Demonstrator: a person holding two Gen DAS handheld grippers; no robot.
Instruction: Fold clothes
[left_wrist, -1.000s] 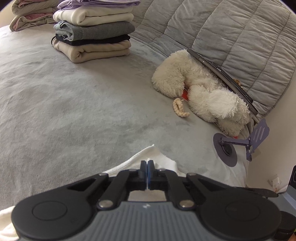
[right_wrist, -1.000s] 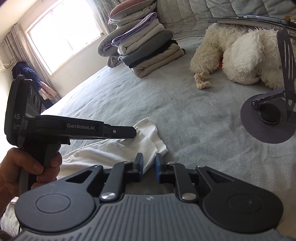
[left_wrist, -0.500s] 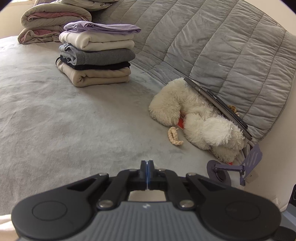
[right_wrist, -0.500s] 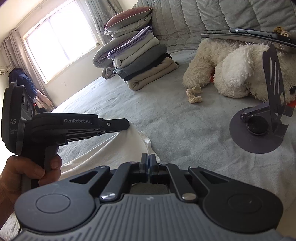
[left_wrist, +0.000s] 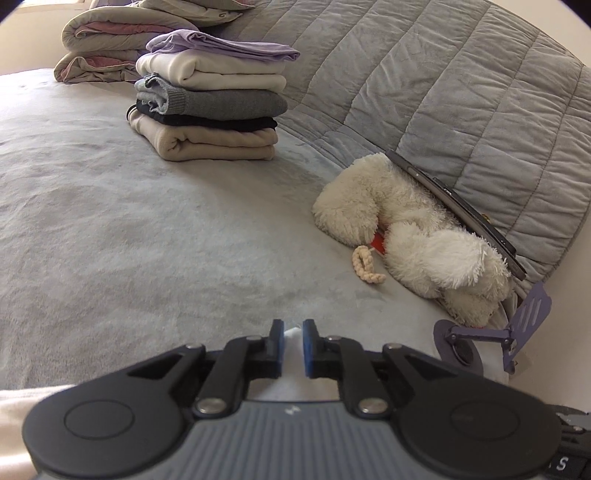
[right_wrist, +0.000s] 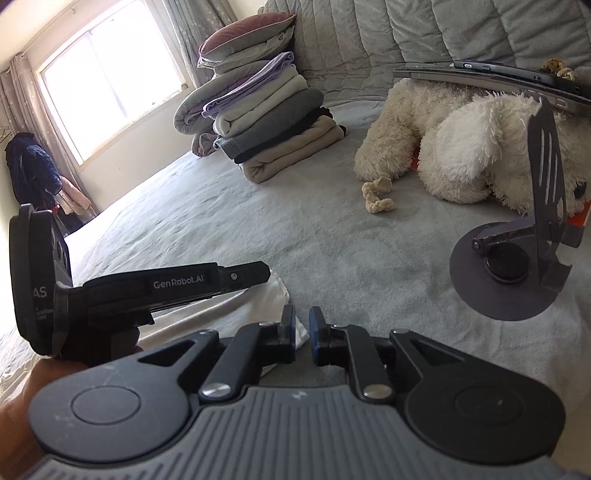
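- The left tool (left_wrist: 293, 334) has its two fingers slightly spread, a narrow gap between the blue pads; a bit of the white garment (left_wrist: 291, 373) shows in that gap and under the linkage, but whether the pads touch the cloth cannot be told.
- The right tool (right_wrist: 302, 325) is likewise parted by a narrow gap, pinching nothing; a corner of the white garment (right_wrist: 273, 291) lies just beside its left finger.
- In the right wrist view the left tool (right_wrist: 255, 275) shows from the side, its tip over the garment's edge, with the person's hand (right_wrist: 22, 384) on its grip.
- The white garment lies on the grey bed (left_wrist: 147, 236), near the cameras, spreading off to the left.
- No containers appear. A stack of folded clothes (left_wrist: 210, 114) sits well apart at the far side of the bed: beige at the bottom, then dark, grey, cream, and lilac on top.
- Folded bedding (left_wrist: 107, 48) lies behind that stack.
- A white plush toy (left_wrist: 406, 229) lies against the quilted grey cover (left_wrist: 443, 92), with a dark flat device (left_wrist: 454, 206) resting on it.
- A purple stand (right_wrist: 509, 266) with a round base stands on the bed just beside the toy.
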